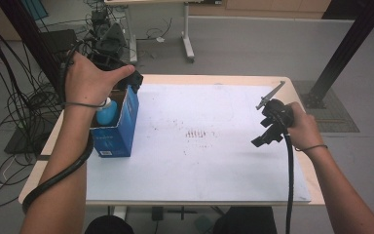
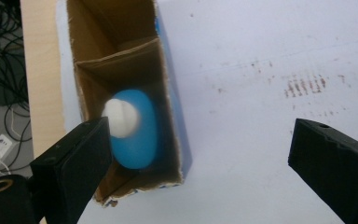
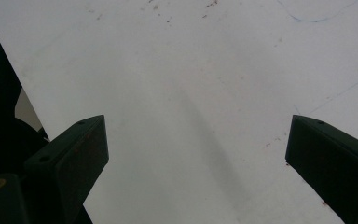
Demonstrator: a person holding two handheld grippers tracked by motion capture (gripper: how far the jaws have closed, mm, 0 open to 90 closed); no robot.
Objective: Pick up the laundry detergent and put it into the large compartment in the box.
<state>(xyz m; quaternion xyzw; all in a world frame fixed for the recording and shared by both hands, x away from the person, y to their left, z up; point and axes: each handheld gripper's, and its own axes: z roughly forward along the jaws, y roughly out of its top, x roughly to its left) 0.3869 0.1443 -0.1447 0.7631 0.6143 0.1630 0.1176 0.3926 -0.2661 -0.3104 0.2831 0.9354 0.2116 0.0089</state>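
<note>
An open blue cardboard box [image 1: 119, 129] stands at the left of the white sheet [image 1: 199, 161]. Inside it is a blue bottle [image 2: 137, 140] with a white cap [image 2: 121, 119], standing in the near compartment of the box [image 2: 172, 116]. My left gripper [image 2: 200, 144] hangs above the box and looks down into it, jaws wide apart with nothing between them; from above, the hand covers most of the gripper [image 1: 130, 80]. My right gripper [image 1: 265, 136] hovers over the sheet's right side, and its jaws [image 3: 196, 140] stand open over bare paper [image 3: 191, 70].
The sheet carries faint reddish marks [image 1: 197, 134] near its middle. The wooden table edge [image 1: 199, 78] frames the sheet. Cables and black gear [image 1: 19, 97] crowd the floor at the left; a black post [image 1: 341, 53] stands at the back right.
</note>
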